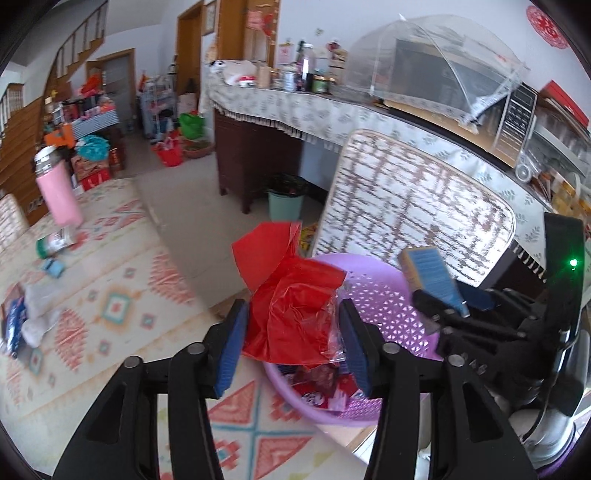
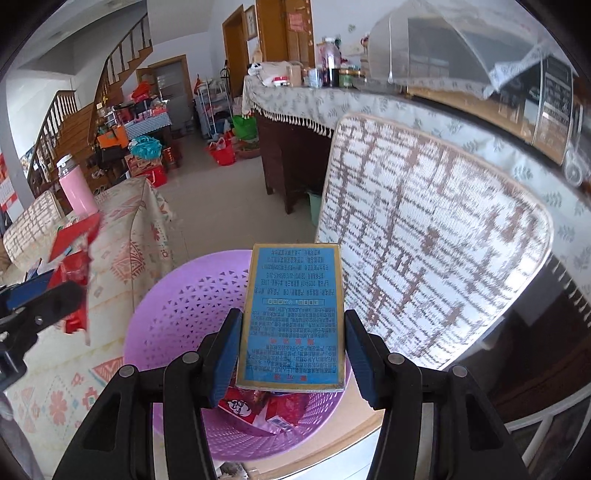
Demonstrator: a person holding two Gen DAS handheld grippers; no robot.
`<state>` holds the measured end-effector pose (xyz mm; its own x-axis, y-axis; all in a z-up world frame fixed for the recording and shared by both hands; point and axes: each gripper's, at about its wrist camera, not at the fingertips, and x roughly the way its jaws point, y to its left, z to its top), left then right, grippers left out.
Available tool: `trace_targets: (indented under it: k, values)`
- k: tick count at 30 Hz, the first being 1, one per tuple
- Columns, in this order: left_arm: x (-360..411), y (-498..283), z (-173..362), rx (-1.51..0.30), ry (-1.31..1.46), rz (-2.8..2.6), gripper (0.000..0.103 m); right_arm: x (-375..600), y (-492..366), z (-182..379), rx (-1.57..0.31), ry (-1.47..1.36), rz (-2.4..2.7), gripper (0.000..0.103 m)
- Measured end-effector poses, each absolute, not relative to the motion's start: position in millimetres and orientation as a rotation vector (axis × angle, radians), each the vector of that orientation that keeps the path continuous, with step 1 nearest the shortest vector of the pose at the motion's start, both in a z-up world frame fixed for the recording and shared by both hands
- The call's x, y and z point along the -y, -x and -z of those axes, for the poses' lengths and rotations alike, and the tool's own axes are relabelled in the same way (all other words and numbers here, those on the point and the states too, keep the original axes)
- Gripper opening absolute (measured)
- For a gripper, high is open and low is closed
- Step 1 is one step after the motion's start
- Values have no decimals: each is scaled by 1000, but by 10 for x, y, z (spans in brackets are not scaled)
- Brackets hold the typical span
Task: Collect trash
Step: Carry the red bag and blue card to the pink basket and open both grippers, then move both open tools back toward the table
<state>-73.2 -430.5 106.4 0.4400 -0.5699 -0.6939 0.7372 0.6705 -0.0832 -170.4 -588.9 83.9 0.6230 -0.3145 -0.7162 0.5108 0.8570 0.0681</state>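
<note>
Over the purple basket [image 2: 177,314] we grip a blue box [image 2: 293,317] in the right gripper [image 2: 291,354] — the left gripper [image 1: 291,347] clutches red wrapping [image 1: 295,314]

Daylight filled a room with white walls [image 2: 177,33] and a pale tiled floor [image 2: 221,206]. A curved wooden staircase [image 2: 92,107] rose at the far left. A long dark wooden counter [image 1: 251,162] under a leaf-print fringed cloth [image 1: 280,110] carried a white mesh food cover [image 1: 436,55]. A woven-pattern chair back [image 2: 424,236] stood near.
</note>
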Motion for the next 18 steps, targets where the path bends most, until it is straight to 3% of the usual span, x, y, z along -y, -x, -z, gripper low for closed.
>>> trace_targets:
  k: [4, 18]
  values:
    - [4406, 728, -1024, -763, -237, 838, 74, 6027, 1642, -724, -768, -348, 448, 60]
    - [3983, 777, -1099, -701, -279, 704, 75, 5927, 1619, -731, -748, -396, 413, 60]
